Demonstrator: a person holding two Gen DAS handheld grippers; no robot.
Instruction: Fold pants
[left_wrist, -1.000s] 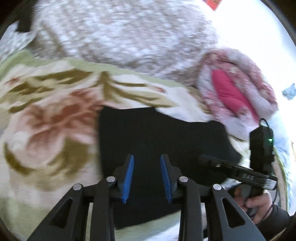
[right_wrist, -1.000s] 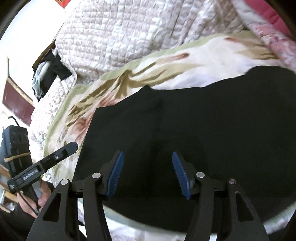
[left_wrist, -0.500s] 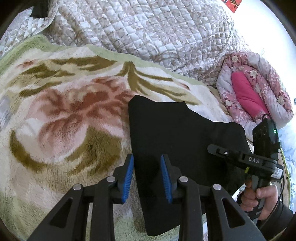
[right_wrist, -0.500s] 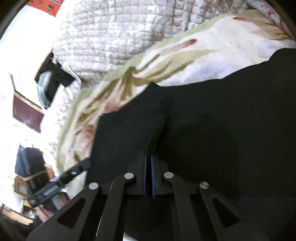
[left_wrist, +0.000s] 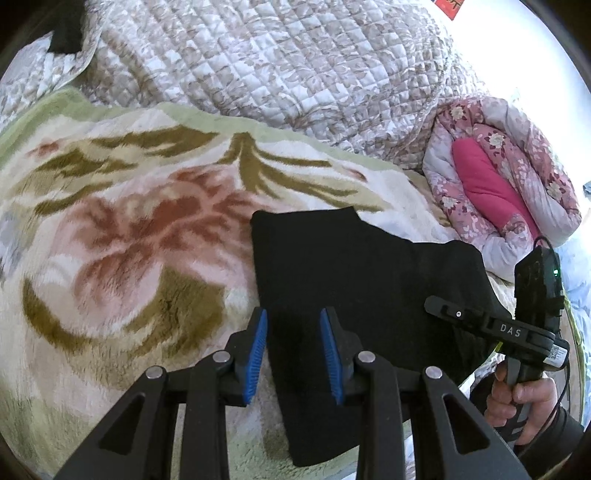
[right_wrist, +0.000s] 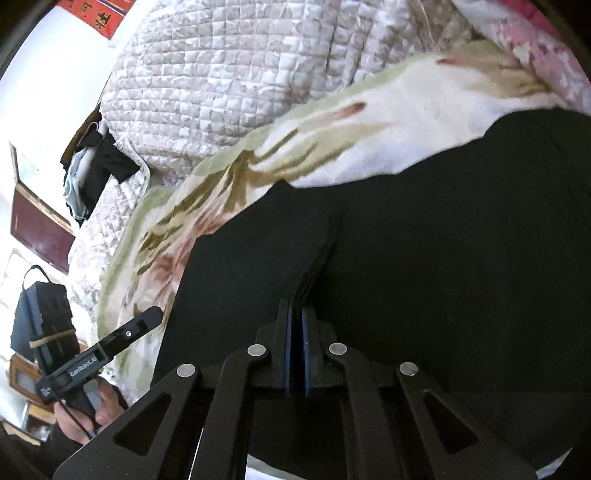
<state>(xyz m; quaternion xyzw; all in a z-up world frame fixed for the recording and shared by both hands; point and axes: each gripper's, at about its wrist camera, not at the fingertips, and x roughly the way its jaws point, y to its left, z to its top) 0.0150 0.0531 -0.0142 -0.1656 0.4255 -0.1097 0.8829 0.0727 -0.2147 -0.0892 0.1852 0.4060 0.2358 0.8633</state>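
Observation:
Black pants (left_wrist: 354, 269) lie folded on a floral fleece blanket (left_wrist: 122, 236); they fill the right wrist view (right_wrist: 443, 229). My left gripper (left_wrist: 294, 350) is open and empty, hovering over the pants' left edge. My right gripper (right_wrist: 295, 350) has its blue pads closed together right at a raised fold ridge (right_wrist: 321, 251) of the pants; whether it pinches cloth is hidden. The right gripper also shows in the left wrist view (left_wrist: 491, 325), held by a hand, and the left gripper in the right wrist view (right_wrist: 99, 354).
A quilted beige bedspread (left_wrist: 280, 66) is bunched behind the blanket. A rolled pink floral quilt (left_wrist: 506, 177) lies at the right. Dark clothes (right_wrist: 96, 170) hang at the bed's far left, near a red-brown panel (right_wrist: 37, 221).
My right gripper closed from open to shut at the pants' fold ridge. My left gripper shifted left to the pants' left edge and stayed open.

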